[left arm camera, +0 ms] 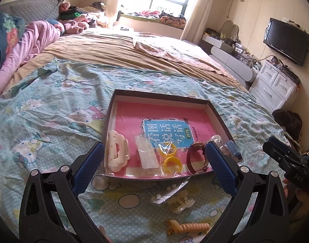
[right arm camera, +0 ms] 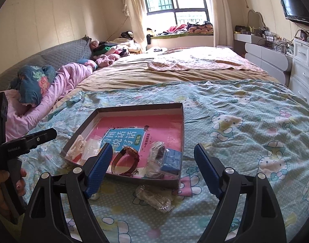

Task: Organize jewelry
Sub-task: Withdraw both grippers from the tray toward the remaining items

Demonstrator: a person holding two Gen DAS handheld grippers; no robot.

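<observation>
A shallow dark box (left arm camera: 219,113) lined with a pink booklet lies on the bed, also in the right wrist view (right arm camera: 182,121). In it are a cream hair claw (left arm camera: 116,154), a clear packet (left arm camera: 147,155), yellow rings in a bag (left arm camera: 170,158), a brown watch (left arm camera: 196,160) (right arm camera: 127,160), and a blue box (right arm camera: 171,160). On the sheet before it lie a clear claw clip (left arm camera: 179,202), an earring card (left arm camera: 168,192), an orange spiral hair tie (left arm camera: 187,227) and a clear spiral tie (right arm camera: 154,199). My left gripper (left arm camera: 153,166) and right gripper (right arm camera: 153,168) are open and empty above these.
The bed has a Hello Kitty sheet (left arm camera: 53,111) and a tan blanket (left arm camera: 113,50). Pillows and clothes lie at the left. White drawers (left arm camera: 274,85) and a wall TV (left arm camera: 286,40) stand at the right. The right gripper's body (left arm camera: 290,162) shows in the left view.
</observation>
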